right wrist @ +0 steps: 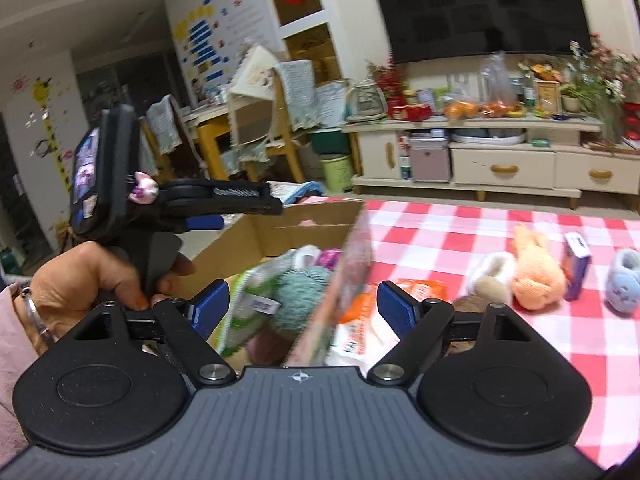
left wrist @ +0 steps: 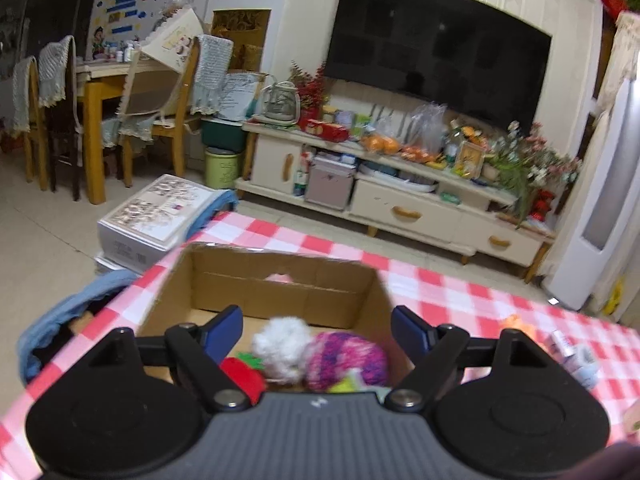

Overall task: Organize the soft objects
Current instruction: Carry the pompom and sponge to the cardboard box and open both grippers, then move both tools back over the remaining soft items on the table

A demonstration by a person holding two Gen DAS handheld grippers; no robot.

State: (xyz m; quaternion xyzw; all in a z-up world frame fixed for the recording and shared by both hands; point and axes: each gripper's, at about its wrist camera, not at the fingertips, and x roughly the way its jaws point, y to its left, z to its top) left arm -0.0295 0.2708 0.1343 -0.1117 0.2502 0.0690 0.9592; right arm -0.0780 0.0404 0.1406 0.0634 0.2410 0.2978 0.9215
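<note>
A cardboard box [left wrist: 280,280] stands on the red-and-white checked table [left wrist: 460,300]. In it lie a white fluffy ball [left wrist: 282,346], a pink-purple knitted ball [left wrist: 346,358] and a red soft toy [left wrist: 242,378]. My left gripper [left wrist: 318,330] is open and empty just above them. It also shows from the side in the right wrist view [right wrist: 208,222]. My right gripper [right wrist: 302,306] is open over the box's right wall [right wrist: 340,280], above a teal yarn ball [right wrist: 300,300]. An orange plush rabbit [right wrist: 534,274] lies on the table.
On the table to the right lie a beige slipper toy [right wrist: 490,276], a purple carton [right wrist: 576,264], a pale blue bootie [right wrist: 624,284] and orange-white packets [right wrist: 360,320]. A TV cabinet [left wrist: 400,200] stands behind, chairs [left wrist: 160,112] to the left.
</note>
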